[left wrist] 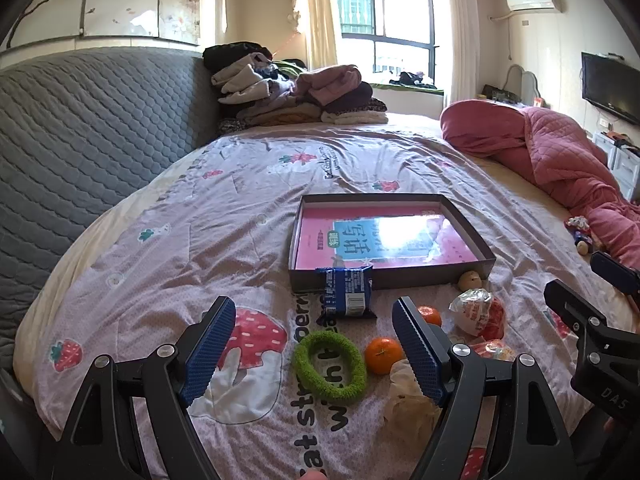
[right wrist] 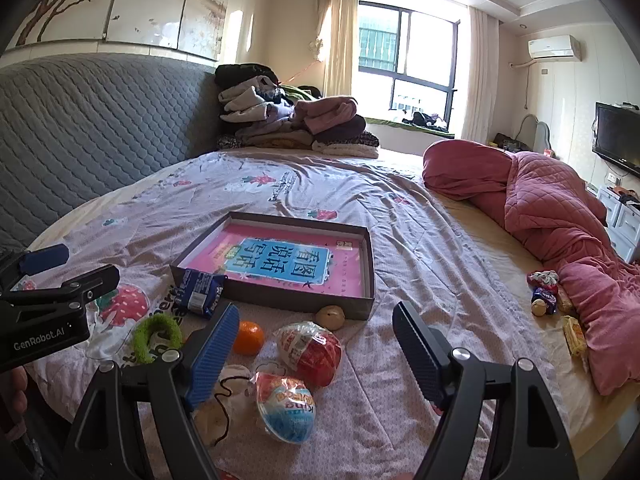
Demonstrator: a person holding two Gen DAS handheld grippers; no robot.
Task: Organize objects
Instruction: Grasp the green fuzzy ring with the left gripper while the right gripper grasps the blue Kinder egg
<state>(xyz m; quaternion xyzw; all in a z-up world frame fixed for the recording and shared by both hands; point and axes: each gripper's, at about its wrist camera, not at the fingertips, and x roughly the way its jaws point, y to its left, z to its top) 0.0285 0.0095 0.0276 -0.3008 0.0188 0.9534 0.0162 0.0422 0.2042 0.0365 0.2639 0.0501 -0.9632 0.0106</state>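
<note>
Both grippers over the bed [left wrist: 160, 208], angled down, nothing held. Left gripper [left wrist: 314, 350]: jaws wide apart, green fuzzy ring [left wrist: 330, 364] lying flat on the sheet betw. its fingers, not touched. Orange [left wrist: 383, 355] just right of the ring, blue snack pack [left wrist: 347, 291] further ahead, leaning on the front wall of the shallow box [left wrist: 400, 278]. Right gripper [right wrist: 314, 350]: jaws wide apart too; red-white egg pack [right wrist: 310, 352] ahead betw. the fingers, blue-white egg pack [right wrist: 286, 408] nearer, both apart from the pads. Box w/ pink book inside sits beyond.
</note>
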